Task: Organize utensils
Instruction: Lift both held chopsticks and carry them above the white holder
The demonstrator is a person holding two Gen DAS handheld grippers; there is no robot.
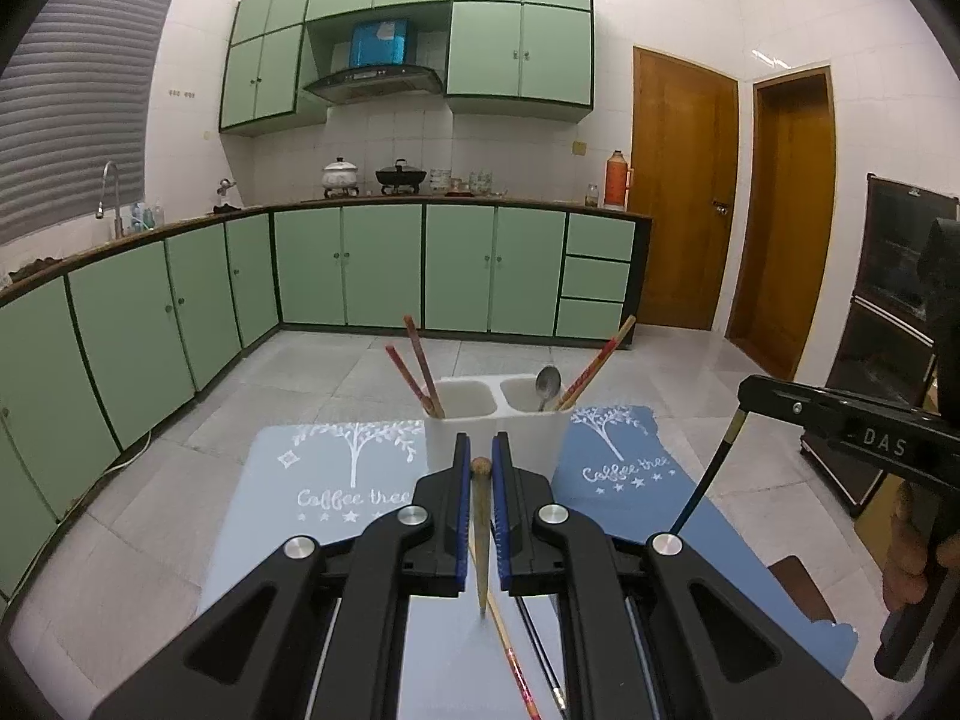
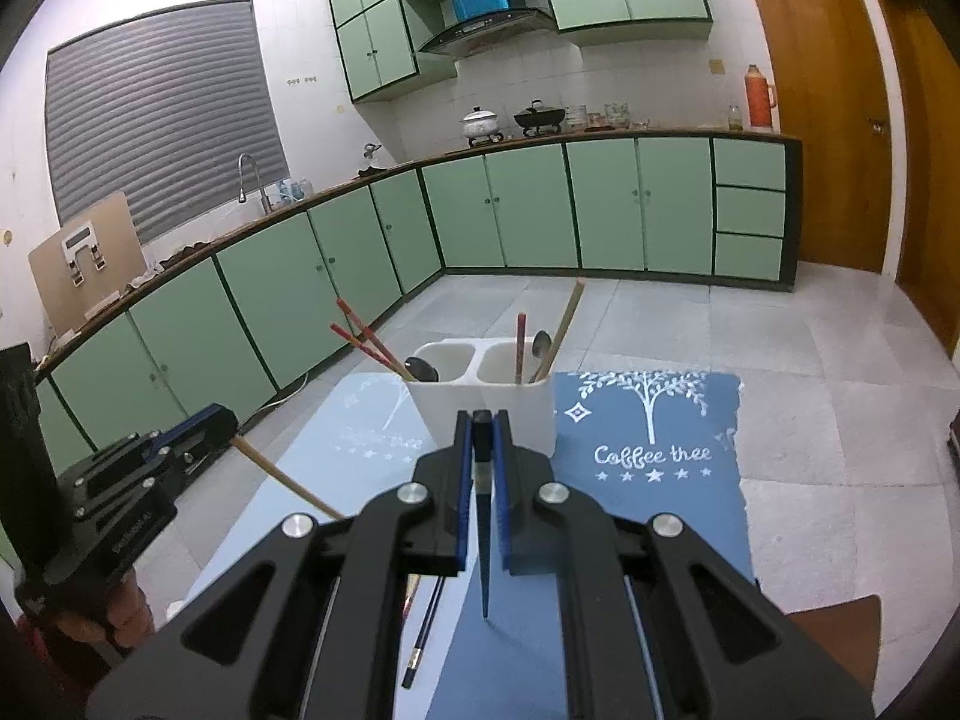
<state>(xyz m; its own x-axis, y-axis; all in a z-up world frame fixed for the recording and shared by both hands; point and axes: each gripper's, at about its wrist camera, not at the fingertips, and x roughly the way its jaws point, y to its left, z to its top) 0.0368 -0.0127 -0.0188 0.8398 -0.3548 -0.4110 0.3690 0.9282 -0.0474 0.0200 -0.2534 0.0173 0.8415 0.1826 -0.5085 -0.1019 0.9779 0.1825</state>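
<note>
Chopsticks pinched upright — wooden chopstick point(image 1: 480, 531) in left tool point(image 1: 480, 468), black chopstick point(image 2: 483, 534) in right tool point(image 2: 482, 450)

Pale green cabinets with dark trim point(image 1: 384, 264) run along white tiled walls point(image 1: 678, 6) under a dark countertop point(image 2: 600, 135); a grey slatted blind point(image 2: 162, 114) covers the window. Two brown wooden doors point(image 1: 684, 186) stand right; light grey floor tiles point(image 2: 840, 330) gleam.

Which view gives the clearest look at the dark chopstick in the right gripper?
The right wrist view: the dark chopstick runs centred between the right gripper's shut jaws, tip included. The left wrist view shows it only side-on, hanging from that gripper at the frame's right.
</note>
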